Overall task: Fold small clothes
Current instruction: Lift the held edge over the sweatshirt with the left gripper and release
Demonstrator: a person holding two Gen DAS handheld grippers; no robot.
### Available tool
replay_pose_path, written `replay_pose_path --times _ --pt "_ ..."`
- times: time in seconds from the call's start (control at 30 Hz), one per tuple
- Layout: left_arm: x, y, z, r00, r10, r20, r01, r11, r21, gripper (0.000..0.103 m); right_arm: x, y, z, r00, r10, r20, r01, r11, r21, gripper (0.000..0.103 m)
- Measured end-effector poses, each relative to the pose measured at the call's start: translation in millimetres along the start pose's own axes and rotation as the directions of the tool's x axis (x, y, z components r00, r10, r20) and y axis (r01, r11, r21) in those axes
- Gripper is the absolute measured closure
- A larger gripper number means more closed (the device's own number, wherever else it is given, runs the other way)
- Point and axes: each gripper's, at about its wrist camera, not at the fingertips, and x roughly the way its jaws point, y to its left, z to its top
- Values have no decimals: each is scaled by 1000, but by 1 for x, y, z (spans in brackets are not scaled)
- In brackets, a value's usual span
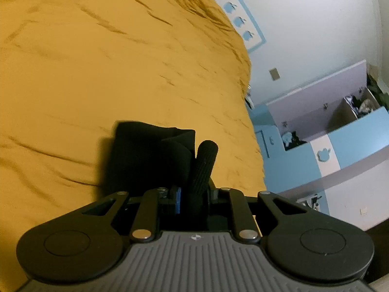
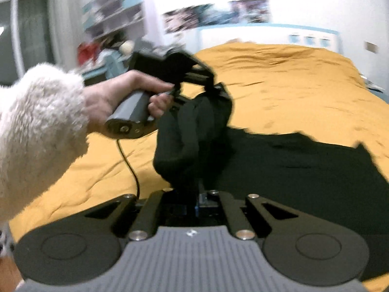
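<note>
The black garment (image 2: 194, 131) hangs in the middle of the right wrist view, pinched at two places. Its top edge is caught by the left gripper (image 2: 214, 85), which a person's hand (image 2: 116, 97) in a fluffy white sleeve (image 2: 41, 126) holds from the left of the frame. A lower fold runs down into the right gripper (image 2: 192, 187) at the bottom centre, whose fingers are buried in the cloth and closed on it. The rest of the garment spreads flat across the lower right of that frame, on the mustard-yellow bedspread (image 2: 291, 85). A thin black cable (image 2: 128, 160) drops from the handle of the left gripper.

The left wrist view shows the same grip from close up: the left gripper (image 1: 180, 160) has one ribbed finger (image 1: 205, 165) in plain sight, pressed against a bunched fold of the black garment (image 1: 145, 155); the other finger is hidden behind the cloth. Only this view shows the blue and white cabinet (image 1: 340, 141) with its open compartments at right. Only the right wrist view, partly blurred, shows the shelves (image 2: 114, 7) at upper left and the posters (image 2: 214, 14) on the far wall.
</note>
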Motion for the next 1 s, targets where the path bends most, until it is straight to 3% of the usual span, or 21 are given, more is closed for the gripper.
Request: replay_pose_path --times 0.13,0.27,0.37,0.5,0.53,0.6,0.67,0.7,0.83,0.9,0.93,1.0 --pt "50 -47 -17 999 -11 -47 13 998 61 84 -31 -65 -2 998 -52 26 47 988 150 103" --pt "107 -80 -32 992 -25 -126 33 998 62 84 -56 -121 -15 987 -151 53 134 960 244 103" --pt "143 -95 -42 983 -48 -177 58 997 55 84 -68 -161 -28 979 -200 50 173 927 332 103" --pt "184 -107 -55 977 1 -213 20 995 97 84 -72 -209 -46 970 -241 27 206 877 435 103" --pt "192 -105 -57 976 5 -218 16 996 93 90 -67 -220 -49 970 -242 14 209 863 460 103" --pt "208 -106 -58 973 10 -229 13 995 97 91 -63 -234 -65 972 -234 -9 206 836 509 103" --pt "219 -111 -59 971 27 -236 1 993 116 91 -58 -246 -71 965 -261 -35 239 812 532 96" --pt "219 -113 -60 971 20 -236 8 993 119 91 -57 -250 -75 958 -280 -54 265 803 535 84" --pt "191 -135 -61 976 -23 -218 73 973 221 91 -71 -262 -76 959 -283 -33 247 770 588 84" --pt "163 -147 -60 978 -26 -209 91 948 305 90 -84 -265 -68 955 -295 -20 251 771 586 80" --pt "146 -151 -62 977 -39 -208 109 935 337 85 -89 -265 -63 949 -314 -14 264 773 576 69" --pt "109 -151 -70 978 -36 -206 116 913 390 76 -97 -261 -50 930 -367 7 313 802 509 68"
